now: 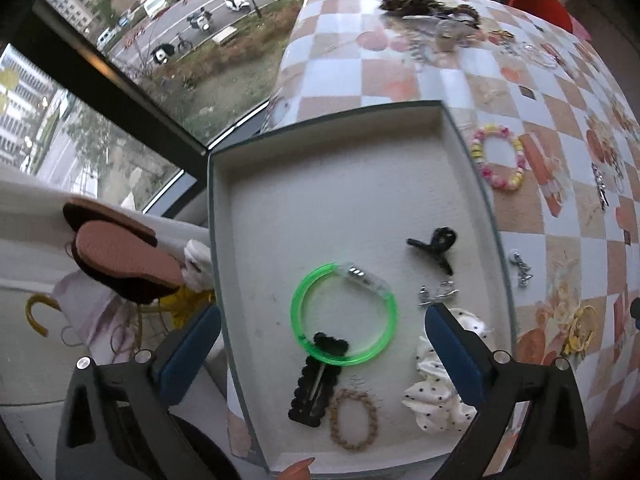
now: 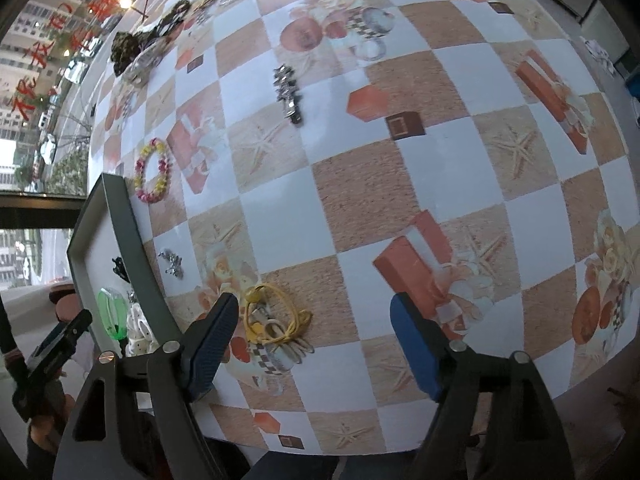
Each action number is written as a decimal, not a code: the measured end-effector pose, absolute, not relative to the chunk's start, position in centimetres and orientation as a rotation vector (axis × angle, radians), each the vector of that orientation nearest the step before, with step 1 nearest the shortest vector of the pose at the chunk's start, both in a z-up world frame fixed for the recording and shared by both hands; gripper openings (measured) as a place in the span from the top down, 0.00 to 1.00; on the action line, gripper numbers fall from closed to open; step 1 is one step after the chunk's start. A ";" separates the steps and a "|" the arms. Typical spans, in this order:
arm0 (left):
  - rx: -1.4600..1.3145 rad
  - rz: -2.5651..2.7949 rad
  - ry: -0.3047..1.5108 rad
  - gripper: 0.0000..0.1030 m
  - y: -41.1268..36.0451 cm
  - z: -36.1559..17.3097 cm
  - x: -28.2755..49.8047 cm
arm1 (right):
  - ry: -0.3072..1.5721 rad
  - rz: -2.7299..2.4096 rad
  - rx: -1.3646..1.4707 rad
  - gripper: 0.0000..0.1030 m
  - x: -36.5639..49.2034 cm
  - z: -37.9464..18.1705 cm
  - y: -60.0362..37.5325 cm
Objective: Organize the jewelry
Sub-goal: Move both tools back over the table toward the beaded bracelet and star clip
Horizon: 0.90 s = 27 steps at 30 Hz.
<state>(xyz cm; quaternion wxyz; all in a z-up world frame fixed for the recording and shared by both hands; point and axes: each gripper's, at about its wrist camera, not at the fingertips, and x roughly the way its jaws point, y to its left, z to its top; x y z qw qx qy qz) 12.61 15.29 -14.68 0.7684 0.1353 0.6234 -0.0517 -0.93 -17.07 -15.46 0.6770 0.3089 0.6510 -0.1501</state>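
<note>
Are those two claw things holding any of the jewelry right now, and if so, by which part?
No. Both are open and empty: the left gripper hovers over the tray, the right gripper over the tablecloth near yellow hair ties.

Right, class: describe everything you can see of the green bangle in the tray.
The green bangle is a thin, see-through neon ring that looks like plastic, closed by a clear capsule section holding small silvery cylinders. It lies flat on the pale floor of the tray, near the front. Its lower edge overlaps a black scalloped hair clip. No hand-held gripper touches it. In the right wrist view it shows only as a green sliver behind the tray wall.
</note>
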 end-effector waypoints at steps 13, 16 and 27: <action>0.307 -0.238 1.368 0.00 9.1 -17.7 11.3 | 1.458 -0.365 0.723 0.19 -1.9 -15.6 -20.1; 0.306 -0.265 1.365 0.00 7.4 -18.3 11.1 | 1.467 -0.371 0.707 0.19 -1.8 -15.7 -20.6; 0.342 -0.328 1.307 0.00 0.4 -19.5 14.0 | 1.475 -0.338 0.624 0.19 1.7 -15.7 -21.7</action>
